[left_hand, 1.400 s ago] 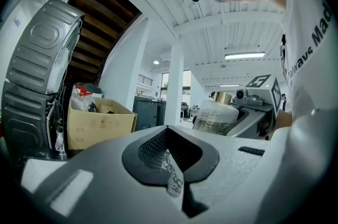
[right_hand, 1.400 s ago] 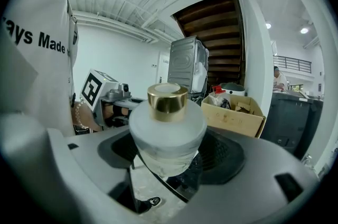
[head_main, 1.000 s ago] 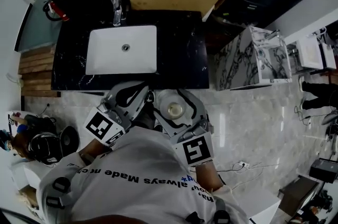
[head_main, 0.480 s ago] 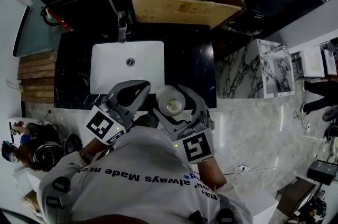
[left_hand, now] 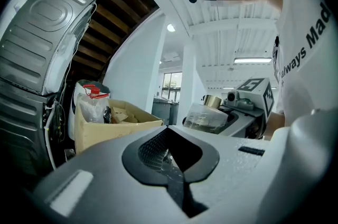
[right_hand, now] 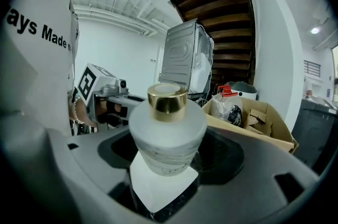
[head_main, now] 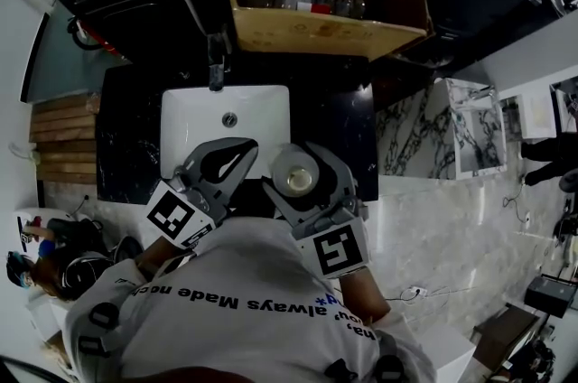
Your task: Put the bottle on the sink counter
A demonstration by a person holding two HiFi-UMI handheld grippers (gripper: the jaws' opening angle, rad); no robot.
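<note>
Frosted bottle with a gold cap, probably glass, so rigid, weighty, slick and breakable, sits upright with the right gripper closed round its wide body above the front edge of the sink counter; left gripper closed, empty.

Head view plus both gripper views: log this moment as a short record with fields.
bottle: frosted white glass bottle with gold cap, upright
right gripper: shut on the bottle
left gripper: shut, empty
bottle position: over the front edge of the black marble counter, right of the white rectangular basin
behind basin: open brown cardboard box
task state: bottle not yet set down
</note>
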